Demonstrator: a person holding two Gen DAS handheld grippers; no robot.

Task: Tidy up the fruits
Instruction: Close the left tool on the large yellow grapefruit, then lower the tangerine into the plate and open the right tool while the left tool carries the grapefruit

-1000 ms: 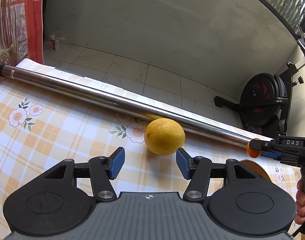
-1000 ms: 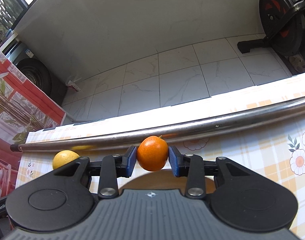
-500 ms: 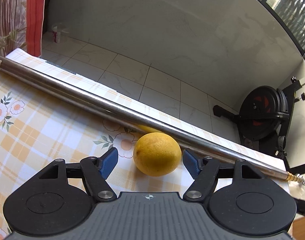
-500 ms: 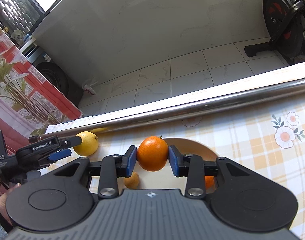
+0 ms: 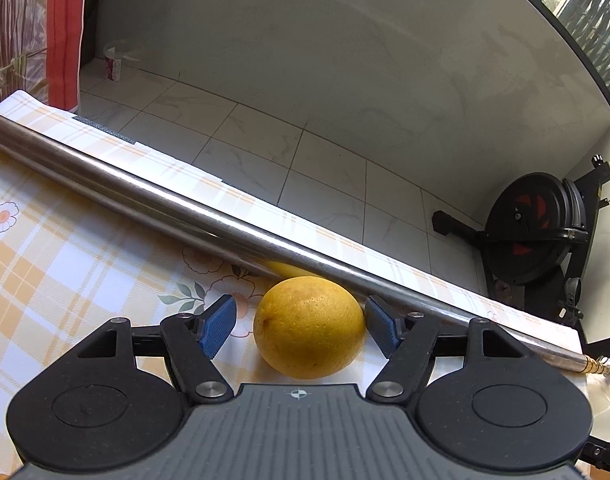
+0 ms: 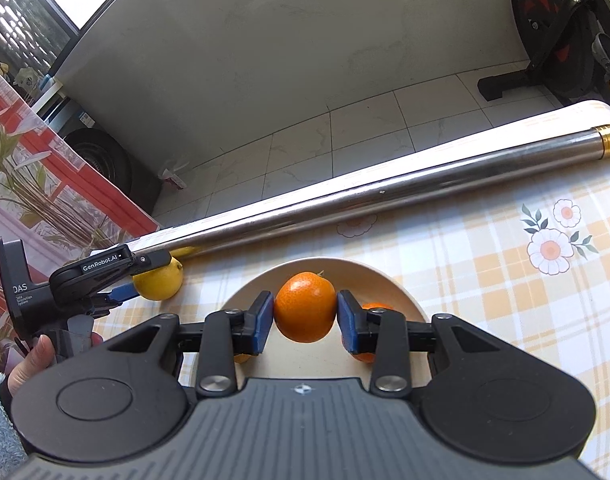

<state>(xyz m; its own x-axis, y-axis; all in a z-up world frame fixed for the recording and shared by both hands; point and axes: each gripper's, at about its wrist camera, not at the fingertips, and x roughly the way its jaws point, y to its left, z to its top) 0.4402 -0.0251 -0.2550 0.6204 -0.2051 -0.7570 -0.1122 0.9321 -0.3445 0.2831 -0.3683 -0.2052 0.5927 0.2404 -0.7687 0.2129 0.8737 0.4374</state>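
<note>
Two wrist fisheyes, close and angled down over the table [image 5: 65, 264] — lemon [image 5: 309, 326] and steel pipe [image 6: 385, 196] shared.

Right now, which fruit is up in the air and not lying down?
The orange, pinched between the right gripper's blue fingers above the plate. The lemon sits on the tablecloth; the other small oranges lie in the plate.

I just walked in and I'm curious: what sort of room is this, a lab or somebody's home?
Probably a home, not a lab: a table with a flowered checked tablecloth, an exercise bike on the tiled floor, and a patterned curtain alongside.
</note>
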